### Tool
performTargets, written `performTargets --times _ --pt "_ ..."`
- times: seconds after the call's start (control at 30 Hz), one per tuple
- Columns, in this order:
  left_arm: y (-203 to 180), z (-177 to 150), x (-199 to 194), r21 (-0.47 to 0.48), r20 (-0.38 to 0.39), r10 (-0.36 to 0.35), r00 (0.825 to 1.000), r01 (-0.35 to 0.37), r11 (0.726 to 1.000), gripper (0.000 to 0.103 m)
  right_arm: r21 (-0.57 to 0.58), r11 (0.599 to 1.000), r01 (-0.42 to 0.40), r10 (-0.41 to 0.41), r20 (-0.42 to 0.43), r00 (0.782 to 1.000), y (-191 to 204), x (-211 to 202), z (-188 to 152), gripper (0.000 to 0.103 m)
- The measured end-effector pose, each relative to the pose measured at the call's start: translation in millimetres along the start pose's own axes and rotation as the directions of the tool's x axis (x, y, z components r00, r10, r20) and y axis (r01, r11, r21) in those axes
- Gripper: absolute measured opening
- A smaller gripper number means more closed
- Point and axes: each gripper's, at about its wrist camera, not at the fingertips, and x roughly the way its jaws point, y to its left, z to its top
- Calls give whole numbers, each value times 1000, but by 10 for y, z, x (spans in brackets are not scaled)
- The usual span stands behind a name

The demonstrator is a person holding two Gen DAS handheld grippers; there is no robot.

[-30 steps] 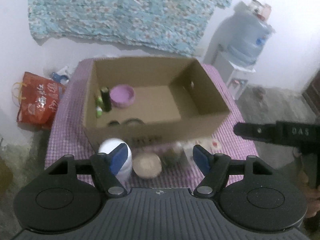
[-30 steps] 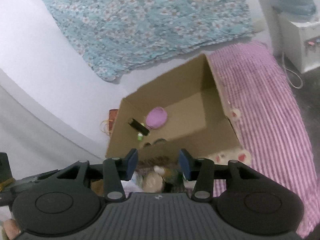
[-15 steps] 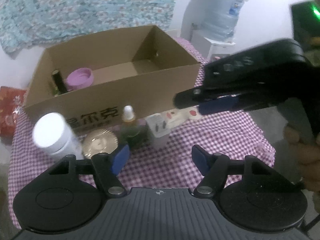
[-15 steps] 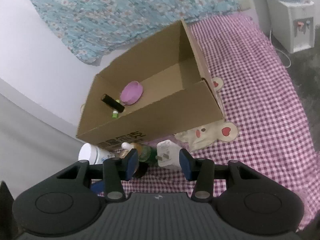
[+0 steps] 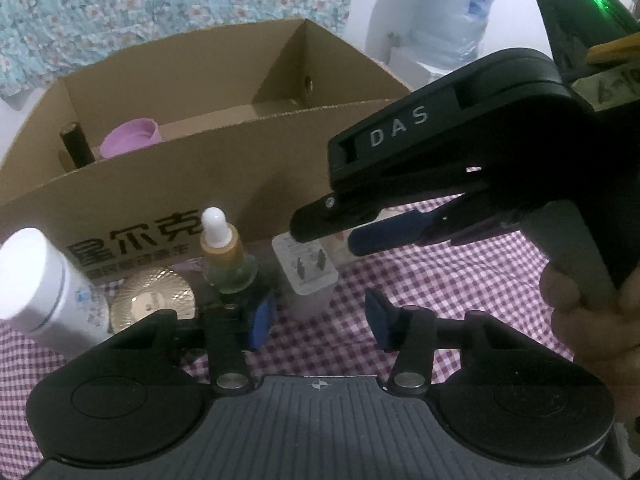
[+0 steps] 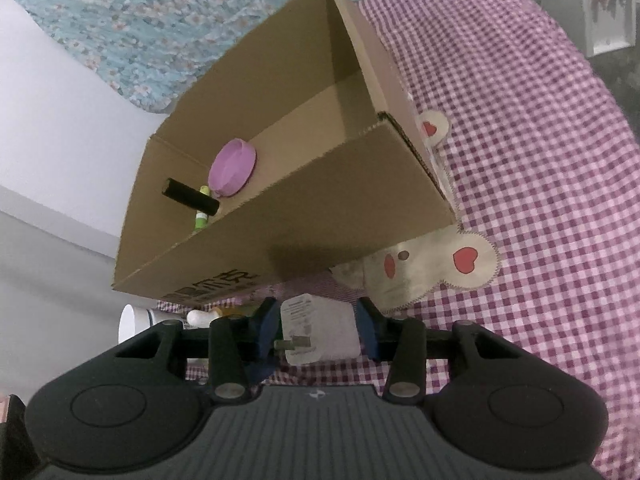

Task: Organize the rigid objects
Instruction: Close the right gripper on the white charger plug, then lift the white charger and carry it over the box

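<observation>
The right gripper (image 6: 316, 330) is reaching for the white plug adapter (image 6: 320, 330), which is standing on the checked tabletop (image 6: 540, 200) just in front of the cardboard box (image 6: 320, 208). Its fingers are sitting wide on either side of the adapter, and whether the pads are touching it is hard to tell. The left gripper (image 5: 320, 322) is hovering low in front of the same row of things, fingers wide and holding nothing.

Beside the adapter a dropper bottle (image 5: 226, 256), a gold round lid (image 5: 154, 304) and a white jar (image 5: 44, 284) are waiting along the box's front wall. Inside the box a purple cup (image 6: 234, 168) and a black tube (image 6: 190, 196) are already lying at the far left end.

This looks like the pick-up step for the adapter. The next move is likely calling for the right fingers to close squarely on its flat sides, then lift it clear of the box's front wall without knocking over the tall dropper bottle just beside it.
</observation>
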Motion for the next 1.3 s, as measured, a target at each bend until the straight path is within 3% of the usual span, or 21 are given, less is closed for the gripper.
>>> performTargets --times 0.5,0.67,1.3 --pt "14 66 188 -57 -23 30 999 -32 998 39 60 997 -57 61 -61 996 -33 244 74 40" --pt "3 54 184 -62 -22 46 999 -47 997 30 81 994 -75 80 -62 995 -113 242 65 36" --pt "-126 -20 61 -32 -14 30 999 -30 999 29 114 992 -59 65 -47 997 -282 -96 -111 35"
